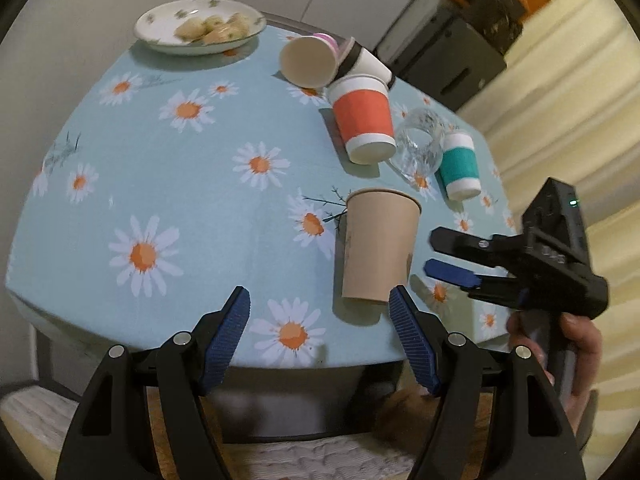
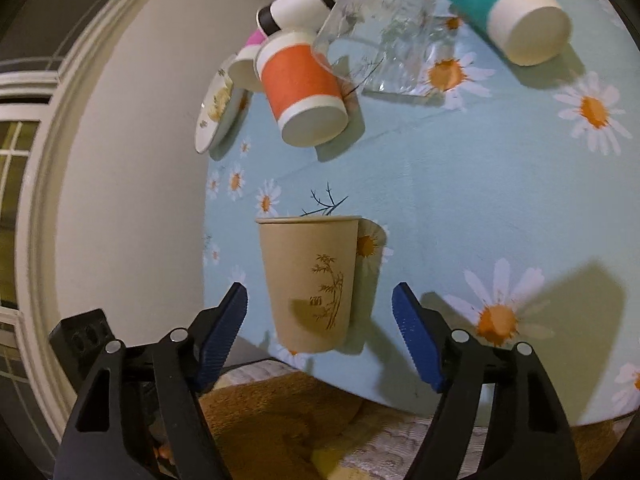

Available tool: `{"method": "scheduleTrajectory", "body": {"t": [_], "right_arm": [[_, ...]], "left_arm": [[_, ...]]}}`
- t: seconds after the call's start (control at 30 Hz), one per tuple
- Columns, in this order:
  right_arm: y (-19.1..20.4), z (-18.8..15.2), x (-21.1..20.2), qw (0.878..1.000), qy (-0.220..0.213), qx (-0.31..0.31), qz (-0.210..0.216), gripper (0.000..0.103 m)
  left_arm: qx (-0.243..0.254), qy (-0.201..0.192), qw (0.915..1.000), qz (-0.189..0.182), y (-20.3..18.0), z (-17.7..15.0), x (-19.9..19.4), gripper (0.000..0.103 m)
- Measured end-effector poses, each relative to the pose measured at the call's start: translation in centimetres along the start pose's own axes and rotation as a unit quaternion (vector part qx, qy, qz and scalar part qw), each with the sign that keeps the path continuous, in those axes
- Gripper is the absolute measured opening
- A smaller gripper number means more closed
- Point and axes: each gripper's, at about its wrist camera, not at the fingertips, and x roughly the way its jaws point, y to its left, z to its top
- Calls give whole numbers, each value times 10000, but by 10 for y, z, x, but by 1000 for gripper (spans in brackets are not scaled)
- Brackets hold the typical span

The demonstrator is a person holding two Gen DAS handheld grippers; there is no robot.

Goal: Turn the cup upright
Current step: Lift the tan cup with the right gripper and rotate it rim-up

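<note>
A tan paper cup with a bamboo print stands upright, mouth up, near the table's front right edge; it also shows in the right wrist view. My left gripper is open and empty, just in front of the cup. My right gripper is open, its fingers apart on either side of the cup's base without touching it; in the left wrist view it sits just right of the cup.
An orange cup and a teal cup stand upside down. A clear glass and other cups lie on their sides. A plate of food sits at the back. The floral tablecloth covers the table.
</note>
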Motion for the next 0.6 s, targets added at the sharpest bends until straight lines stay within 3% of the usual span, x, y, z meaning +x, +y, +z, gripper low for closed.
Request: {"method": "scheduleTrajectory", "body": {"t": [0.3, 0.6], "right_arm": [[18, 5, 25, 9990, 172, -231, -344, 72], [26, 11, 37, 9979, 288, -311, -486, 65]], "left_arm": [[-647, -142, 9953, -707, 35, -21, 5, 70], [-795, -388, 9934, -724, 53, -20, -1, 70]]}}
